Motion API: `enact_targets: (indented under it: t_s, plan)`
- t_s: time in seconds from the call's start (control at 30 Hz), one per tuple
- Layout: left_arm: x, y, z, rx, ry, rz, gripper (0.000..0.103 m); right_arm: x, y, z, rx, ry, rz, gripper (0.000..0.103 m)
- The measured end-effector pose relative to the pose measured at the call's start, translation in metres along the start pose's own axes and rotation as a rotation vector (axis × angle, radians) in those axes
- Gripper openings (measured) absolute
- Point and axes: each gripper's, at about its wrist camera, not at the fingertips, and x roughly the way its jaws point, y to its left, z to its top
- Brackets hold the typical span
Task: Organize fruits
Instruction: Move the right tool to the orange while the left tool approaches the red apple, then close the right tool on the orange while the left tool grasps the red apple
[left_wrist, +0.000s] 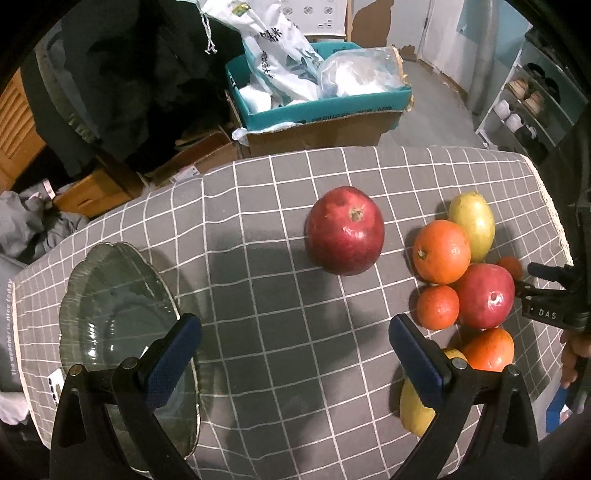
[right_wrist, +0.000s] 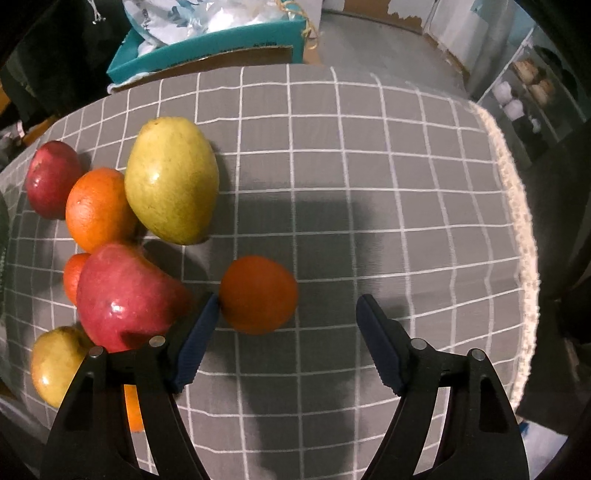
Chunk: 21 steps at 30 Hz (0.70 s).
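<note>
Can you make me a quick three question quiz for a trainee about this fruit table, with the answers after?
1. True or false: the glass plate already has fruit on it.
2. Which fruit lies between the fingers of the right gripper? A) the small orange B) the yellow-green mango C) the large pomegranate
3. Fill in: the large pomegranate sits apart from the fruit pile, on the grey ____ tablecloth.

Key:
1. False; the plate shows no fruit.
2. A; one finger sits right against it, the other is clear of it, so it is not gripped.
3. Checked.

The left gripper is open over bare cloth.
</note>
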Motion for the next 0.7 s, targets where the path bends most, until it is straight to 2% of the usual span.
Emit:
enact_targets:
  t_s: [0.2,0.27,0.33,0.37,0.53,0.7]
  plan:
    - [0.01,-0.005,0.01,0.0,0.009,-0.014,0.102,0.004,-0.008,0.002,0.052,0.013,0.075,0.068]
    - [0.013,-0.007,0.015,0.002,0.012,-0.017,0.102,0.004,-0.01,0.001,0.061,0.02,0.11,0.06]
    - [0.017,-0.01,0.019,0.005,0.012,-0.017,0.102,0.003,-0.011,-0.002,0.061,0.028,0.14,0.045]
    - [0.02,-0.012,0.022,0.006,0.012,-0.017,0.102,0.001,-0.009,-0.002,0.055,0.027,0.147,0.044]
    - [0.033,-0.017,0.033,0.001,0.028,-0.04,0.102,0.001,0.002,0.003,0.026,0.008,0.085,0.043]
    - [0.047,-0.02,0.043,-0.017,0.046,-0.046,0.102,-0.006,-0.003,0.012,0.026,-0.053,0.024,0.043]
